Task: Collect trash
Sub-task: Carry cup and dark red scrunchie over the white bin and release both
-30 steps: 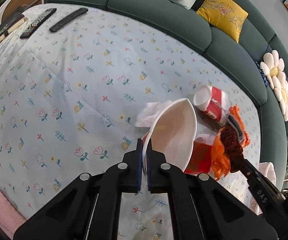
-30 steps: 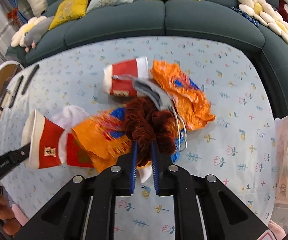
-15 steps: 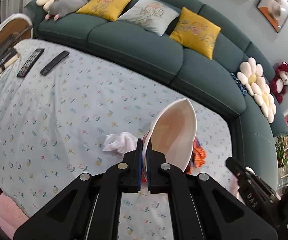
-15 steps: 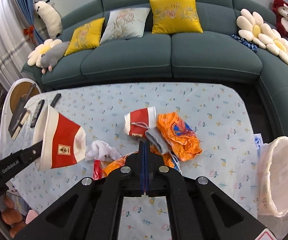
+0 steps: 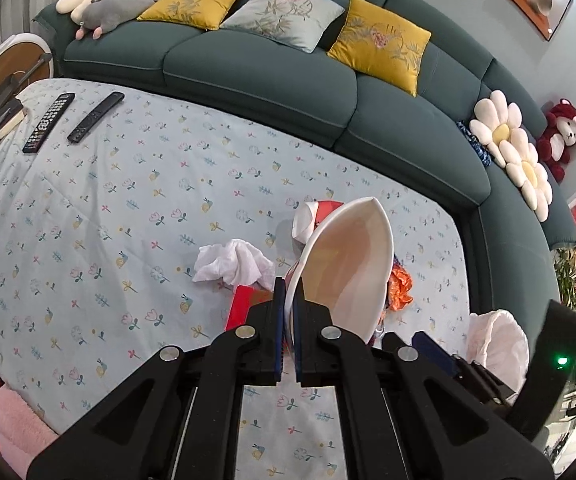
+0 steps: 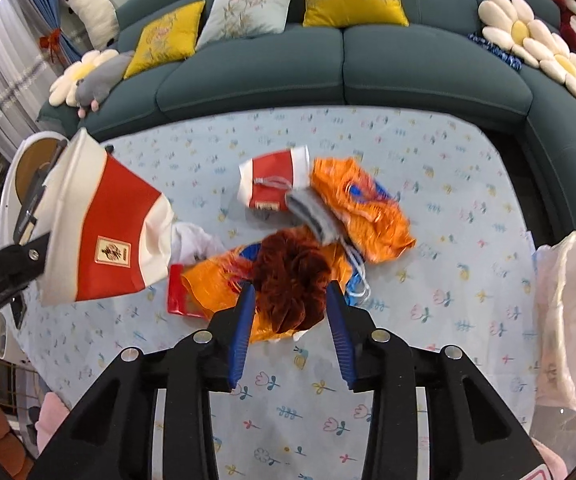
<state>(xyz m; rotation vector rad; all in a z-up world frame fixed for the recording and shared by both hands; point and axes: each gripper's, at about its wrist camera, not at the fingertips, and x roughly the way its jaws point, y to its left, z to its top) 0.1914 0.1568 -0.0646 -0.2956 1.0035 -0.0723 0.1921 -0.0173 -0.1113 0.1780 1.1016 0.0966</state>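
Left-wrist view: from above my left gripper [image 5: 286, 330], I look steeply down across the table [image 5: 127, 184] toward the sofa [image 5: 255, 68] behind it. Right-wrist view: from above my right gripper [image 6: 290, 334], angled likewise, closer to the table [image 6: 448, 184]. Both views share the sofa [image 6: 344, 76], tabletop and trash pile before it.

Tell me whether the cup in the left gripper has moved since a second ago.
Yes. The paper cup, pinched by the left gripper, has risen off the tablecloth and away from the trash pile.
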